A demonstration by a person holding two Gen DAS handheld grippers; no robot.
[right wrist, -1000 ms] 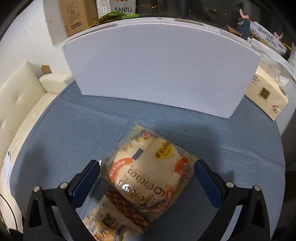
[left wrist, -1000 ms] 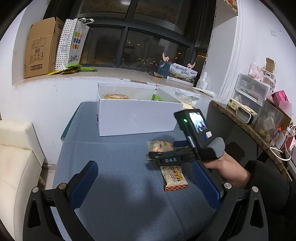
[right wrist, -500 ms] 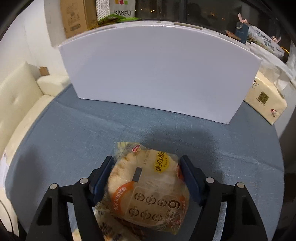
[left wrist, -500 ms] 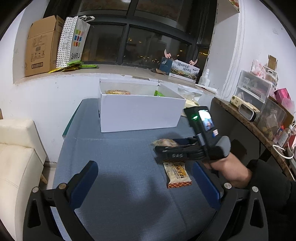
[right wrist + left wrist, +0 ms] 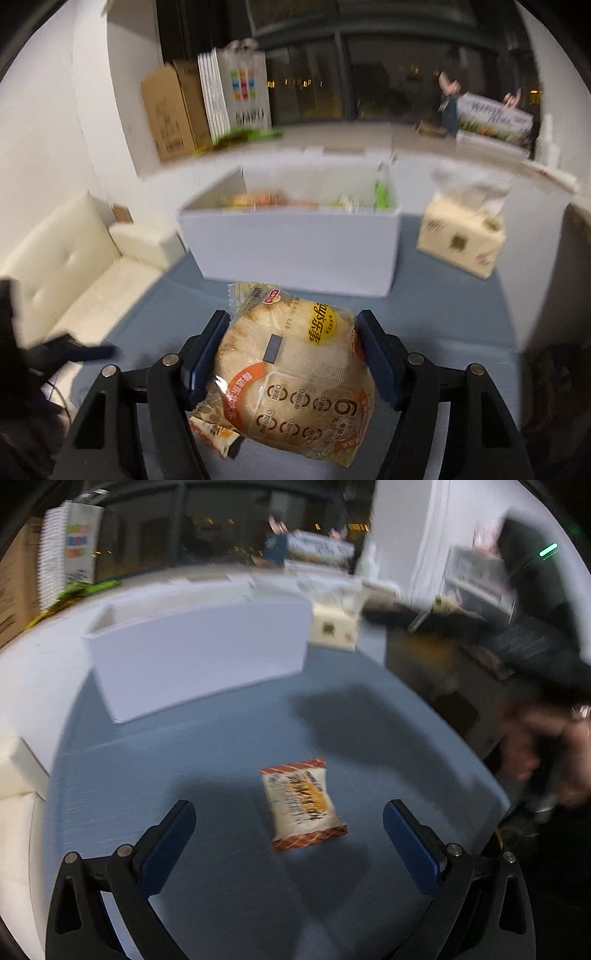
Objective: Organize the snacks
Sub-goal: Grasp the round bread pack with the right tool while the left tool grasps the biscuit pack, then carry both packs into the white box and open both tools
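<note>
My right gripper point(image 5: 291, 354) is shut on a round bread packet point(image 5: 295, 373) and holds it up above the blue table, facing the open white box point(image 5: 295, 254) that has several snacks inside. A small orange-and-white snack packet point(image 5: 303, 805) lies flat on the table; my left gripper point(image 5: 288, 834) is open and empty, with its fingers to either side of the packet and a little nearer than it. The same packet's corner shows under the bread in the right wrist view point(image 5: 214, 435). The white box also shows in the left wrist view point(image 5: 199, 664).
A tissue box point(image 5: 461, 236) stands right of the white box. A cream sofa point(image 5: 74, 273) is at the left of the table. A cardboard box point(image 5: 170, 110) and a shopping bag point(image 5: 240, 92) stand on the sill behind. The person's hand point(image 5: 539, 746) is at the right.
My right gripper has lifted the bread packet off the table and now looks over the box rim. My left gripper has moved in toward the small packet.
</note>
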